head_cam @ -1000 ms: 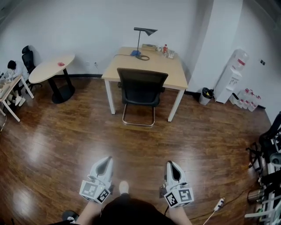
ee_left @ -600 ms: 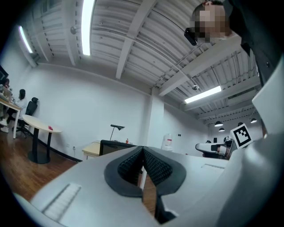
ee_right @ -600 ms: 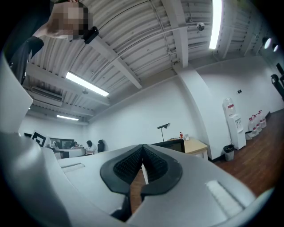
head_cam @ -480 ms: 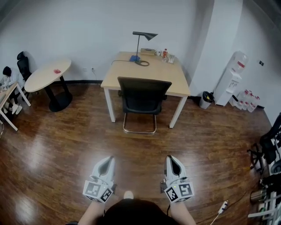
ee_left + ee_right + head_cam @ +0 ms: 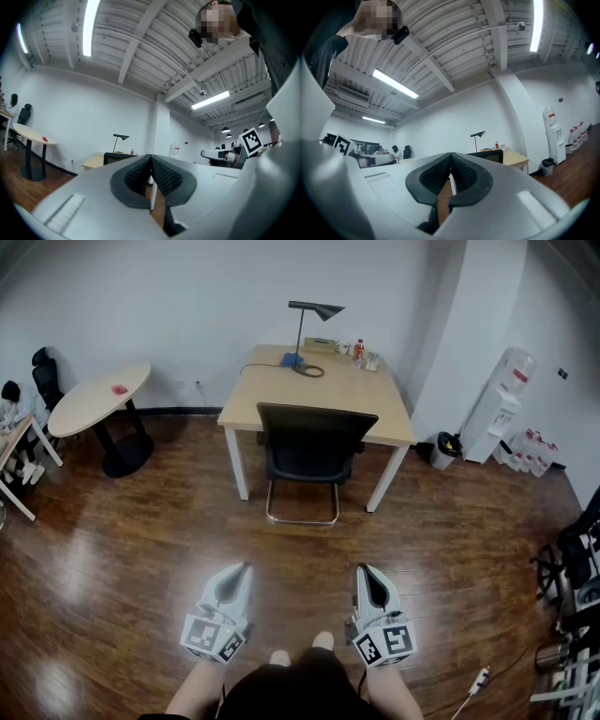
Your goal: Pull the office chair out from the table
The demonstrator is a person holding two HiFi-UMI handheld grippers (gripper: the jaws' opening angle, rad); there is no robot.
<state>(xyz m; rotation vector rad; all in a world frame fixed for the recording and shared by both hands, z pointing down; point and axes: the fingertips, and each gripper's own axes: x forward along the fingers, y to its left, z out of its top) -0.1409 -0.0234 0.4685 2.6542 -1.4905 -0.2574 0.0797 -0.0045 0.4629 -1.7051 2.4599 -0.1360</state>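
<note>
A black office chair [image 5: 314, 444] on a chrome sled base is pushed in under the light wooden table [image 5: 281, 392], its backrest towards me. Both show small and far in the left gripper view, chair [image 5: 115, 158], and in the right gripper view, chair [image 5: 492, 156]. My left gripper [image 5: 246, 569] and right gripper [image 5: 364, 571] are held side by side low in the head view, well short of the chair, pointing at it. Each is shut with nothing between its pads.
On the table stand a black desk lamp [image 5: 307, 329] and small bottles [image 5: 358, 351]. A round table [image 5: 94, 399] stands at the left. A water dispenser [image 5: 497, 409] and a bin [image 5: 447, 446] stand at the right, equipment [image 5: 577, 577] at the far right. The floor is dark wood.
The table and chair have drawn a little closer and larger in the head view as I walk towards them. Both grippers stay shut and side by side.
</note>
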